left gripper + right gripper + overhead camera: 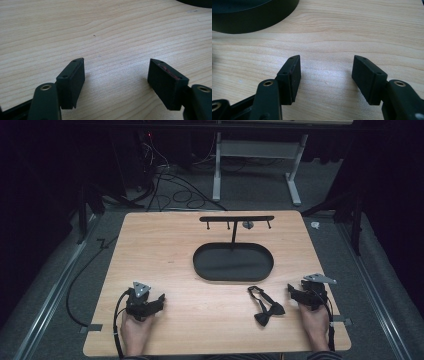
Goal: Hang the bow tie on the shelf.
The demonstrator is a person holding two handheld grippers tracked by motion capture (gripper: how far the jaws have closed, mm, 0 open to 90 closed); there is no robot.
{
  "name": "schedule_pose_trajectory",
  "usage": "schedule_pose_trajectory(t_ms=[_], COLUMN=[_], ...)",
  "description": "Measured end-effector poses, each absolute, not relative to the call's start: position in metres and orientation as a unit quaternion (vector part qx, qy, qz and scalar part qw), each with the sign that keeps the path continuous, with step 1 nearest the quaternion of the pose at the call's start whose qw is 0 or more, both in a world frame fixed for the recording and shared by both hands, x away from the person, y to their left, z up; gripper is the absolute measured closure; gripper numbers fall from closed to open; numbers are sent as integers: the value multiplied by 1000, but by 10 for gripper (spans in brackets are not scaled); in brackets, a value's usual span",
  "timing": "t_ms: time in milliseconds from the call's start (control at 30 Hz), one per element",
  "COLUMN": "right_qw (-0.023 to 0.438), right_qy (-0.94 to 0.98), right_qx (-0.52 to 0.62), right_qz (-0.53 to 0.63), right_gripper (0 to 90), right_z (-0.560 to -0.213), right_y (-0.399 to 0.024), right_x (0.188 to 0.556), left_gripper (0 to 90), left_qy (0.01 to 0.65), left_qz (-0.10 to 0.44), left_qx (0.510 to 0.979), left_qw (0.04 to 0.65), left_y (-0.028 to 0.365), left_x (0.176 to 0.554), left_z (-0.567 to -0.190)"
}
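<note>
Right claw (296,296) released, just right of soft black fabric bow tie (265,306); left claw (152,302) released too. Light, floppy; pinch the centre knot.

A black bow tie (265,306), a black oval tray (233,262) and a black hanger stand (236,220) are set off against a pale wooden table (165,245), streaked with fine brown grain.

No legible text, label, brand mark, number or sign is found in any view. The bench (165,245) surface shows bare wood grain only. The black oval tray (233,263), the rack (236,219) behind it and the bow tie (265,306) carry no readable marking.
</note>
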State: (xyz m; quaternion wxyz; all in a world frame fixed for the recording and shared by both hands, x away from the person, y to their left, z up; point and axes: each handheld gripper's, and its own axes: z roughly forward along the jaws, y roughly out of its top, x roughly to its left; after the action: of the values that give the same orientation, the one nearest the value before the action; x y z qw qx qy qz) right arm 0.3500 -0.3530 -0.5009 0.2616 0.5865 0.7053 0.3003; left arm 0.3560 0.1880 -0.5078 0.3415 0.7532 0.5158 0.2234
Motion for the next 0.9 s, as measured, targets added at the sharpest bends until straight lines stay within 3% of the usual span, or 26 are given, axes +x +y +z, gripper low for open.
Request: schedule_pose_trajectory(t_ms=[900], right_qw=[260], right_qy=[708], right_qx=[583], right_qz=[301], right_gripper=[414], right_z=[-501], right_y=[-353], right_x=[350], left_gripper=[302], left_qy=[516], left_qz=[223], left_qx=[753], left_qw=[342], left_y=[188], left_x=[356], left_z=[-508])
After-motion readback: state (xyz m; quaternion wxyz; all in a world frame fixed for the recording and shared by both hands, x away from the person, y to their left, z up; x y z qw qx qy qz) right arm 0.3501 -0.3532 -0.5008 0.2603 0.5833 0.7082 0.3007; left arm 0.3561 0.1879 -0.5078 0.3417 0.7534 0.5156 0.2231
